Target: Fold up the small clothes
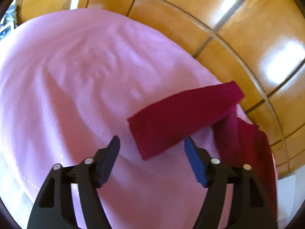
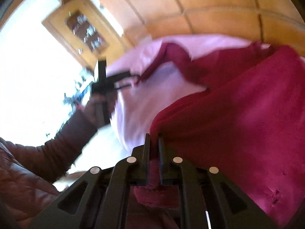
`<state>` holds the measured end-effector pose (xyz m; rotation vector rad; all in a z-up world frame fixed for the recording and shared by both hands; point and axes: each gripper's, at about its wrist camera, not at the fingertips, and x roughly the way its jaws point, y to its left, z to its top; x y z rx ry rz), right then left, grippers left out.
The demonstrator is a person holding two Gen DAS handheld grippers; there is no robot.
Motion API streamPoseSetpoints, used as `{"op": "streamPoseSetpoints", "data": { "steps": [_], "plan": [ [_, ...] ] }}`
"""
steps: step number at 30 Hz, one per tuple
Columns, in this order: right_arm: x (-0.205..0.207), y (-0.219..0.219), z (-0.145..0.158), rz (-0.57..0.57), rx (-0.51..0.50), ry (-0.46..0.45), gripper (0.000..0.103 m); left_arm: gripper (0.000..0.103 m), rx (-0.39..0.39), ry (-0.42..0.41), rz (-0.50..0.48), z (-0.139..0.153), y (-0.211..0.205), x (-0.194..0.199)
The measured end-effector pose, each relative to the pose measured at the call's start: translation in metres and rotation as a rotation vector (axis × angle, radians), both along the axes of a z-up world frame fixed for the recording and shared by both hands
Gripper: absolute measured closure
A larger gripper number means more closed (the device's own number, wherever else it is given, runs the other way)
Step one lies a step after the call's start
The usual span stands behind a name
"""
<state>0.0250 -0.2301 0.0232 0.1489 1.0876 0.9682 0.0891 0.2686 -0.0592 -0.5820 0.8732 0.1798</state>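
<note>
- Now, L gripper (image 1: 152,142): jaws spread wide, nothing between the pads; hangs over the pink sheet (image 1: 72,80).
- Dark-red garment (image 1: 183,116): one flat strip-like part lies on the sheet just ahead of the L tips, w/ stitched short edge nearest them; not touching the pads as far as I can tell.
- More red cloth runs down the sheet's right edge in L wrist view.
- R gripper (image 2: 154,139): jaws pressed together, pinching a fold of the red garment; cloth shows between and behind the fingers (image 2: 146,152).
- From that pinch the garment fans out right, over the sheet; a narrow part stretches up-left toward the L gripper.
- R wrist view: person's left hand (image 2: 95,110) grips the L tool, brown sleeve (image 2: 66,143) behind; heavy blur.
- Surrounds: orange-brown tiled floor (image 1: 238,19), wooden cabinet (image 2: 80,30) w/ glass door.
</note>
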Motion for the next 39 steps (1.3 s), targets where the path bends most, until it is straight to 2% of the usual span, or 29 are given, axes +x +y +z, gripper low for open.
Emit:
{"op": "streamPoseSetpoints", "data": {
  "steps": [1, 2, 3, 4, 5, 7, 10, 11, 14, 15, 16, 18, 20, 22, 24, 25, 26, 27, 28, 29, 31, 34, 36, 39],
  "plan": [
    [0.0, 0.005, -0.004, 0.017, -0.008, 0.007, 0.092, 0.033, 0.007, 0.009, -0.002, -0.003, 0.002, 0.004],
    [0.001, 0.011, -0.006, 0.044, -0.003, 0.011, 0.083, 0.033, 0.015, 0.014, -0.008, -0.004, 0.002, 0.007],
    [0.001, 0.021, -0.005, 0.055, -0.009, -0.005, 0.069, 0.033, 0.025, 0.021, -0.011, -0.006, 0.002, 0.011],
    [0.005, 0.02, -0.005, 0.06, -0.019, -0.024, 0.04, 0.033, 0.036, 0.032, -0.013, -0.008, 0.002, 0.015],
    [0.005, 0.021, -0.002, 0.062, -0.016, -0.041, 0.035, 0.033, 0.034, 0.036, -0.013, -0.009, 0.002, 0.018],
    [0.0, 0.022, 0.002, 0.067, -0.01, -0.06, 0.035, 0.033, 0.025, 0.031, -0.009, -0.01, 0.003, 0.024],
    [0.01, 0.015, 0.011, 0.026, -0.01, -0.086, 0.034, 0.033, 0.104, 0.018, -0.033, -0.009, -0.005, 0.034],
    [0.012, 0.013, 0.013, 0.011, -0.009, -0.09, 0.032, 0.033, 0.108, 0.023, -0.065, -0.011, -0.009, 0.038],
    [0.023, 0.0, 0.019, -0.05, -0.014, -0.111, 0.029, 0.033, 0.066, -0.018, -0.141, -0.007, -0.018, 0.038],
    [0.026, -0.005, 0.022, -0.07, -0.01, -0.117, 0.027, 0.028, 0.066, -0.038, -0.159, -0.004, -0.02, 0.038],
    [0.031, -0.009, 0.024, -0.093, -0.005, -0.125, 0.022, 0.024, 0.097, -0.06, -0.182, -0.001, -0.026, 0.035],
    [0.046, -0.014, 0.029, -0.148, -0.017, -0.137, 0.018, 0.02, 0.226, -0.086, -0.231, 0.004, -0.043, 0.032],
    [0.066, -0.021, 0.028, -0.202, -0.031, -0.133, 0.018, 0.02, 0.278, -0.103, -0.304, 0.008, -0.059, 0.03],
    [0.091, -0.024, 0.021, -0.264, -0.045, -0.111, 0.018, 0.018, 0.327, -0.128, -0.335, 0.012, -0.071, 0.028],
    [0.122, -0.026, 0.012, -0.327, -0.072, -0.091, 0.018, 0.018, 0.488, -0.096, -0.348, 0.007, -0.089, 0.035],
    [0.136, -0.025, 0.007, -0.349, -0.085, -0.084, 0.018, 0.018, 0.526, -0.083, -0.346, 0.003, -0.091, 0.041],
    [0.152, -0.022, 0.003, -0.367, -0.106, -0.081, 0.019, 0.034, 0.554, -0.055, -0.332, -0.003, -0.092, 0.049],
    [0.166, -0.019, -0.001, -0.383, -0.128, -0.082, 0.019, 0.076, 0.542, -0.033, -0.329, -0.008, -0.089, 0.056],
    [0.182, -0.015, -0.004, -0.396, -0.147, -0.08, 0.021, 0.097, 0.502, 0.002, -0.328, -0.015, -0.082, 0.063],
    [0.192, -0.011, -0.007, -0.396, -0.161, -0.079, 0.023, 0.099, 0.46, 0.022, -0.3, -0.019, -0.073, 0.067],
    [0.216, 0.002, -0.014, -0.39, -0.216, -0.096, 0.025, 0.1, 0.372, -0.023, -0.243, -0.016, -0.056, 0.06],
    [0.252, 0.023, -0.032, -0.366, -0.312, -0.097, 0.028, 0.1, 0.329, -0.082, -0.194, -0.002, -0.04, 0.043],
    [0.28, 0.038, -0.055, -0.351, -0.375, -0.039, 0.03, 0.1, 0.29, -0.113, -0.161, 0.009, -0.029, 0.029],
    [0.309, 0.051, -0.08, -0.387, -0.487, -0.033, 0.03, 0.1, 0.228, -0.156, -0.124, 0.025, -0.007, 0.007]
  ]
}}
